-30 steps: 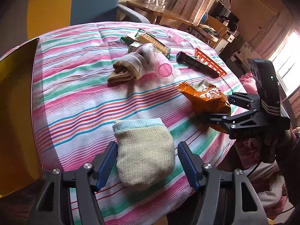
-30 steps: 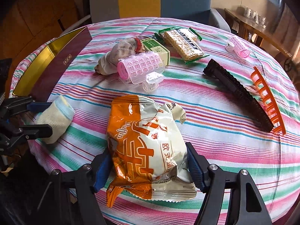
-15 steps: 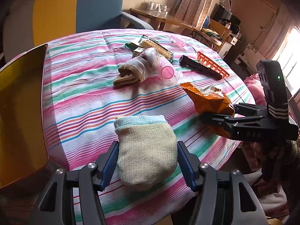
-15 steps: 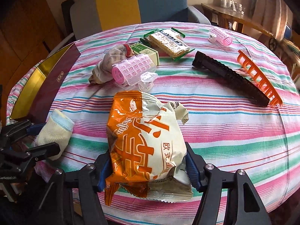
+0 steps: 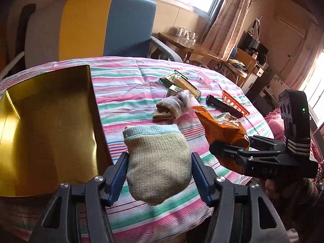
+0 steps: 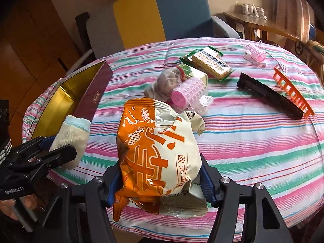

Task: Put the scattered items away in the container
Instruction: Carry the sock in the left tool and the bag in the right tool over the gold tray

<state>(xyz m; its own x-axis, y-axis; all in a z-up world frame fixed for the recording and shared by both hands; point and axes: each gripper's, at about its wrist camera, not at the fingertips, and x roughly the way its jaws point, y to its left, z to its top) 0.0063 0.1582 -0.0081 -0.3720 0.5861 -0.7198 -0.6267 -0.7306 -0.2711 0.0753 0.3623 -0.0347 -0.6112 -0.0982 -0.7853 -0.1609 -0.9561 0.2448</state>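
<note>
L gripper (image 5: 159,179) clamps sock (image 5: 158,162); R gripper (image 6: 161,183) clamps snack bag (image 6: 158,151).

Sock (image 5: 158,162): coarse knit cloth, matt. Snack bag (image 6: 160,151): glossy crinkled plastic film. Box (image 5: 48,121): mirror-smooth gold lining. Tablecloth (image 6: 253,145): woven striped fabric, matt. Roller (image 6: 189,94), at 12 o'clock of bag: translucent ridged plastic. Pads (image 5: 199,175): ribbed, matt blue.
</note>
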